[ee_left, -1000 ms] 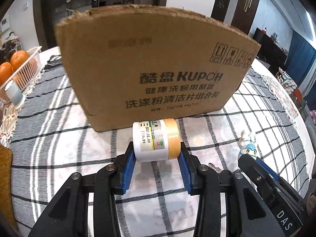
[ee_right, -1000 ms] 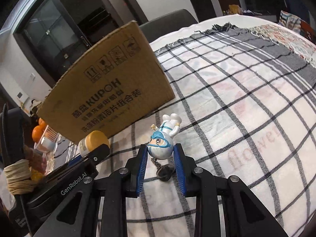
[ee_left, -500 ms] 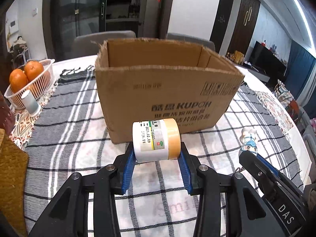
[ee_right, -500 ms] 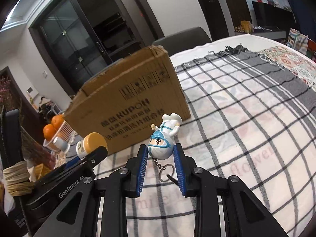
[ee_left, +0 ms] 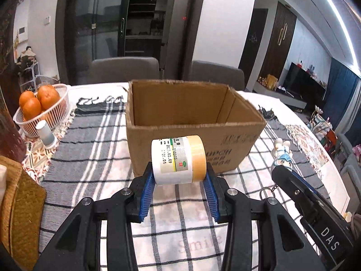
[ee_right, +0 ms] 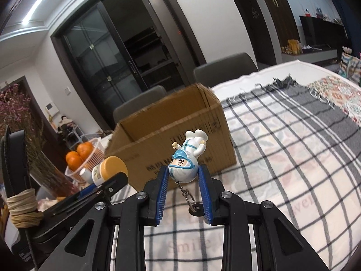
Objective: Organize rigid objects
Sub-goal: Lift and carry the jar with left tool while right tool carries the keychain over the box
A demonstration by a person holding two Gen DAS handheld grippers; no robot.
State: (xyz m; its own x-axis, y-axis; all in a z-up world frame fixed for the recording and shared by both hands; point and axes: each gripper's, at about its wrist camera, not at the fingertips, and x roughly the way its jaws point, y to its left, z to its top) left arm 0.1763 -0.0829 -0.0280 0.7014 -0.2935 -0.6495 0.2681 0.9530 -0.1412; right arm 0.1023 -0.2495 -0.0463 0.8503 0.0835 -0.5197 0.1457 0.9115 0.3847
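Observation:
My left gripper (ee_left: 179,176) is shut on a white pill bottle (ee_left: 178,159) with a yellow cap, held sideways in the air just in front of the open cardboard box (ee_left: 194,126). My right gripper (ee_right: 183,176) is shut on a small white-and-blue figurine keychain (ee_right: 186,161), head down, its ring (ee_right: 194,206) dangling below. In the right wrist view the box (ee_right: 171,144) stands just beyond the figurine, and the bottle (ee_right: 109,169) shows at the left. The figurine (ee_left: 282,152) also shows at the right in the left wrist view. What I can see of the box's inside is bare.
A white basket of oranges (ee_left: 41,110) and a small white cylinder (ee_left: 46,133) sit at the far left. A woven mat (ee_left: 20,205) lies at the near left. Two grey chairs (ee_left: 216,74) stand behind the checked tablecloth (ee_left: 94,162).
Both grippers have risen with their objects. The box now appears lower and farther, and its open top and inside have come into view.

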